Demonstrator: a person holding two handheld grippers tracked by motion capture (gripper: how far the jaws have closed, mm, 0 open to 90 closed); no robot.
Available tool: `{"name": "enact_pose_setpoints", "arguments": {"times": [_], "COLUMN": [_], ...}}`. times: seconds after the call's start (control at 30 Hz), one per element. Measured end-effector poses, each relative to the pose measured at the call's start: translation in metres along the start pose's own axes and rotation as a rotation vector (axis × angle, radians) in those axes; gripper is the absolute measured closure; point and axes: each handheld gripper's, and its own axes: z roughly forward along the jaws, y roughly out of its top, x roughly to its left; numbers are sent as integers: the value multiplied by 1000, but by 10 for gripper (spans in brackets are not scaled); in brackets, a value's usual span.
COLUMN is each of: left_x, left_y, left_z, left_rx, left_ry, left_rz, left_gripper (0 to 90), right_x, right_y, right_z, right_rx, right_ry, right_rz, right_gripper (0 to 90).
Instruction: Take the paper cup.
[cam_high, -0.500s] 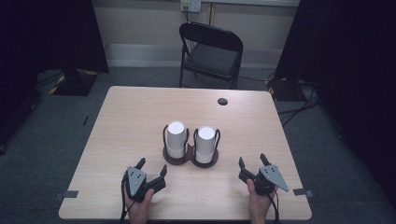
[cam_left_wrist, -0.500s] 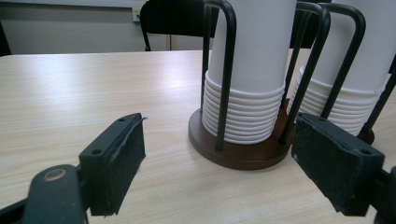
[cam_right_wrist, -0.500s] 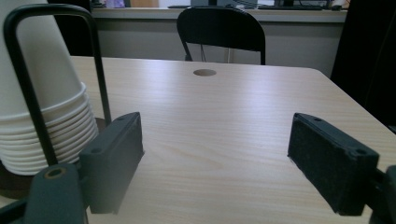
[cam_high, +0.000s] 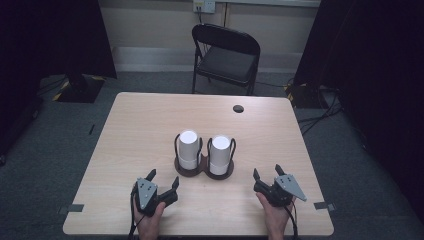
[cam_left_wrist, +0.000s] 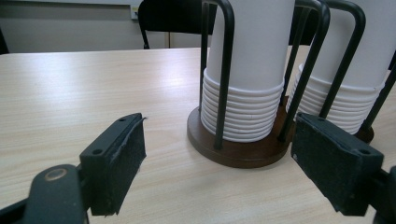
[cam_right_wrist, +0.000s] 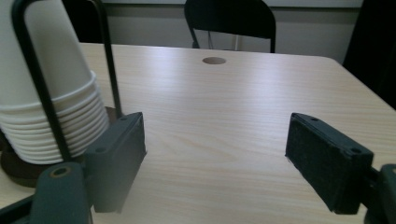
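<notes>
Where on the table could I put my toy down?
The table is bare left of the cup holder, right of it, and behind it up to the small hole. The near edge is crowded: the left tool and right tool sit there.

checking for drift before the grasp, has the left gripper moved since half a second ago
No. In the high view the left gripper sits at the same spot near the table's front edge, just left of and nearer than the cup holder, as before.

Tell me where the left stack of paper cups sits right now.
In the high view the left cup stack stands upside down in its wire holder near the table's middle, beside the right cup stack, ahead of the left tool.
</notes>
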Motion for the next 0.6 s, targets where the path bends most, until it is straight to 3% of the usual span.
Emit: {"name": "enact_pose_setpoints", "arguments": {"times": [0.07,0.23,0.47,0.53,0.6], "left_x": [1,-4,-1,-1,-2], "left_y": [0,0,0,0,0], "left_z": [-1,0,0,0,0], "left_rx": [-11,8,0,5,4], "left_ry": [4,0,-6,-4,-1], "left_rz": [-8,44,8,15,24], "left_gripper": [176,176,177,177,177], "right_x": [3,13,27,30,33], "right_y": [1,3,10,14,19], "right_z": [0,-3,-4,-4,-4], "right_rx": [8,18,-1,-13,-23], "right_ry": [23,85,175,202,224], "right_rz": [7,24,22,34,17], "right_gripper": [209,238,260,265,341]}}
